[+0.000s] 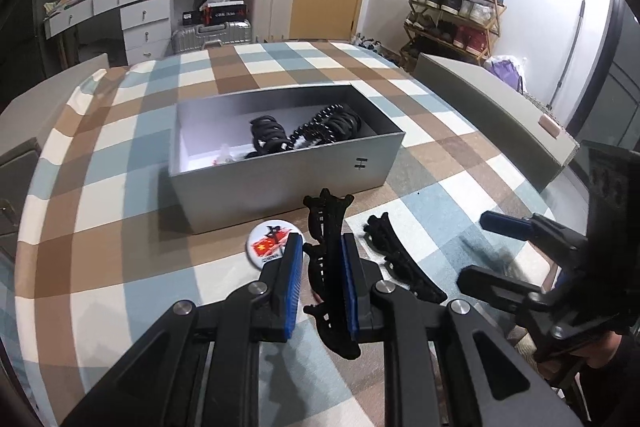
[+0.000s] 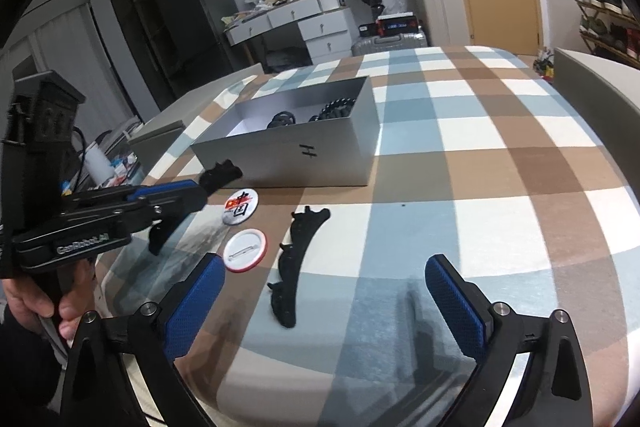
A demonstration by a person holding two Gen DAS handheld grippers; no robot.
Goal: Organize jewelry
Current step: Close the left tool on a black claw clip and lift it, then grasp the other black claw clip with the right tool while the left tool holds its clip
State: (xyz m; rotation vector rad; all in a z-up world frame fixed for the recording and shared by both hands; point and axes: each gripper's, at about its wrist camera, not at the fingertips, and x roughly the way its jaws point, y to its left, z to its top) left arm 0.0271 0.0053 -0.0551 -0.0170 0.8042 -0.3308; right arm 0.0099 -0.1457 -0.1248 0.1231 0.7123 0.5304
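A black hair clip point(image 1: 329, 267) is held between the blue pads of the left gripper point(image 1: 319, 277), lifted clear of the checked tablecloth point(image 1: 120, 247) just in front of the grey box point(image 1: 280, 175). The clip is judged to be light, stiff plastic, long and curved with small teeth along its edge; such teeth could snap if squeezed hard, and the smooth spine may slip. It is taken across its middle, the ends sticking out beyond the pads on both sides, which is likely the best-balanced hold. Seen from the right wrist view, its front end point(image 2: 222, 173) pokes out past the left gripper toward the box.

A second clip point(image 2: 294, 265) lies flat on the cloth, well inside the reach of the right gripper point(image 2: 324, 291), whose fingers are spread wide with nothing between them. Two round badges are laid beside it: one face up point(image 2: 240, 207), one face down point(image 2: 244, 251) with its pin showing.

The left gripper is held low and nearly level, pointed at the box's near wall. The right gripper is poised above the cloth behind the second clip, angled slightly down. In the box, black hair ties point(image 1: 272, 135) and a bead bracelet point(image 1: 320, 125) are already gathered.
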